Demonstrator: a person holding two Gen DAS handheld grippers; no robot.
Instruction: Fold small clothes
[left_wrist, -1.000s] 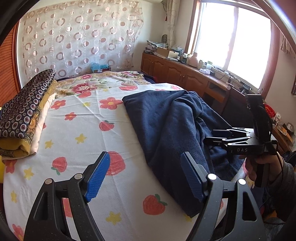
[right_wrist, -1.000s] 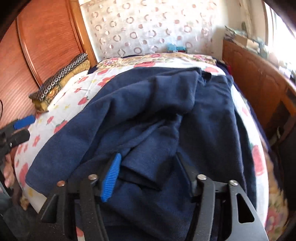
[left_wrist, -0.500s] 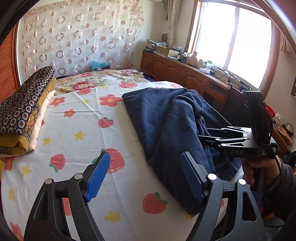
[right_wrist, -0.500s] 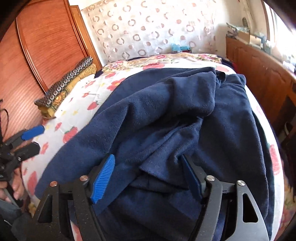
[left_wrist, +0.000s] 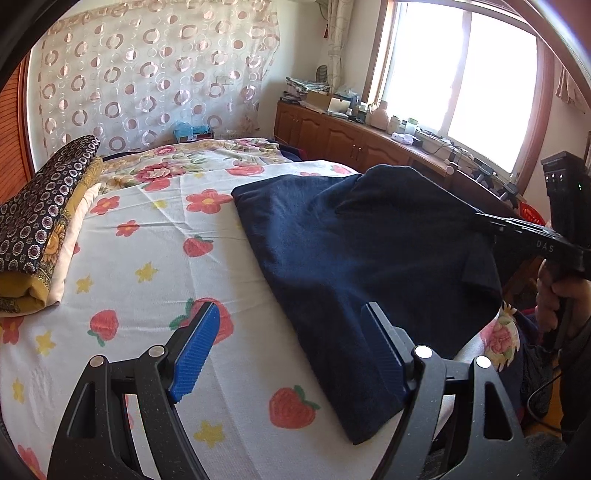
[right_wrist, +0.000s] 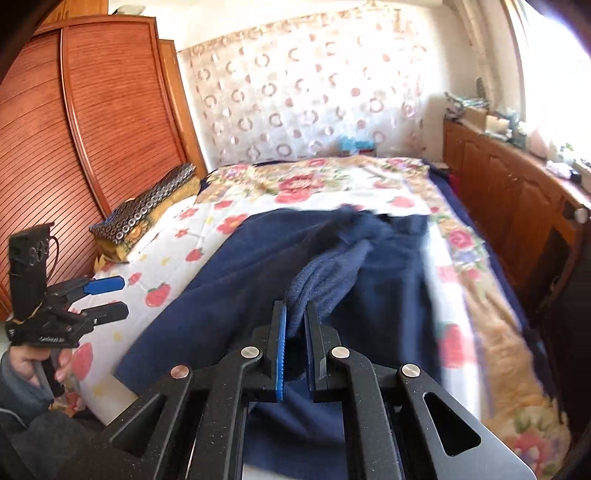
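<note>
A navy fleece garment lies rumpled on the right half of the bed, over a strawberry-print sheet. Your right gripper pinches a bunched fold of the fleece and lifts it; your left gripper hovers with its fingers spread wide, holding nothing, above the garment's near left edge. To do this step well, carry the raised fabric slowly and evenly, and pin the near hem with your left so the layers underneath don't drag.
</note>
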